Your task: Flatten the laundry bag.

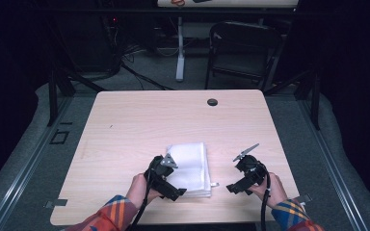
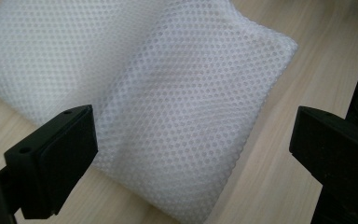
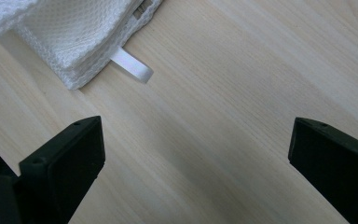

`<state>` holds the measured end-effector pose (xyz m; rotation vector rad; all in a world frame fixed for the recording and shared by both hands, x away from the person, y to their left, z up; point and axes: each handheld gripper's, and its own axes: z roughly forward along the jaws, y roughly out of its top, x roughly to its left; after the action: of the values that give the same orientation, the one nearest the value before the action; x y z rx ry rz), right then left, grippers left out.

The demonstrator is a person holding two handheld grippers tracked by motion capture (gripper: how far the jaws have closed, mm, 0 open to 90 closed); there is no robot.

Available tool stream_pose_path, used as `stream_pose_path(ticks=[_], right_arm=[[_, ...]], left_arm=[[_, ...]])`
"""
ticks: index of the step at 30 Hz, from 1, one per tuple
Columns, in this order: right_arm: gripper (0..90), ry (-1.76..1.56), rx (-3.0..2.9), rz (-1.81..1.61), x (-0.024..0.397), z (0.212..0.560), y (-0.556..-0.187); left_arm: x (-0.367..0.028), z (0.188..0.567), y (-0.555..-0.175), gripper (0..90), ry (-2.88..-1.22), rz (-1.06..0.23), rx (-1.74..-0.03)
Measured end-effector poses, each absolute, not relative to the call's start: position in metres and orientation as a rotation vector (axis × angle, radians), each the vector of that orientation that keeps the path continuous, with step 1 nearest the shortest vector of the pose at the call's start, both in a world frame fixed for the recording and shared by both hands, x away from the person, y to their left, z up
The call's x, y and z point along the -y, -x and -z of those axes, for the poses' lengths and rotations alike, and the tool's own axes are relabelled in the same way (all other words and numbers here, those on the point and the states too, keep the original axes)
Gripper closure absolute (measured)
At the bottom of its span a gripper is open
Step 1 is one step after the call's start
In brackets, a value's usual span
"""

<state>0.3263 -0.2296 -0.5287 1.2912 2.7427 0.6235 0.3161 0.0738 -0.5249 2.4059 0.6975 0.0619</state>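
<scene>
— What have you got at the left tongs [image 2: 191,149]?

— I have them spread wide, jaws well apart, nothing between them; they hang just over the near left part of the folded white mesh cloth [image 2: 168,93]; in the high view my left tongs [image 1: 166,175] sit at the cloth's [image 1: 190,168] near left corner, whether touching it I cannot tell.

— And the right?

— The right tongs [image 3: 193,163] are open too, jaws far apart over bare wood, gripping nothing; in the high view they [image 1: 245,175] sit to the right of the cloth, apart from it, with a clear strip of the surface [image 1: 139,120] between.

— Where does the cloth lie, exactly?

— Flat on the light wooden surface, towards the near edge and roughly midway across, between my two hands; it is folded into several layers; from the right gripper view I see the stacked edges at one corner [image 3: 74,42], and a small white loop tag [image 3: 133,67] pokes out from that corner and rests on the wood; the same tag [image 1: 214,184] shows at the cloth's near right corner from above.

— Anything further out?

— A small dark round cap [image 1: 212,102] sits in the surface near the far edge; beyond the surface stands a dark folding chair [image 1: 241,48] on the grey floor; cables [image 1: 135,67] trail across that floor to its left.
</scene>
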Motion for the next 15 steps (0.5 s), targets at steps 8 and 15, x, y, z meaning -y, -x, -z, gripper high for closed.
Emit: stream_pose_path(ticks=[8, 15], right_arm=[[3.4, -1.276, -2.767, -0.625, 0.227, 0.528, -0.326], [3.9, -1.265, -2.766, -0.615, 0.226, 0.529, -0.326]], left_arm=[[-0.058, 0.532, -0.313, 6.6, -2.449, -0.059, -0.651], [-0.045, 0.54, -0.313, 15.0, -2.505, -0.077, -0.618]])
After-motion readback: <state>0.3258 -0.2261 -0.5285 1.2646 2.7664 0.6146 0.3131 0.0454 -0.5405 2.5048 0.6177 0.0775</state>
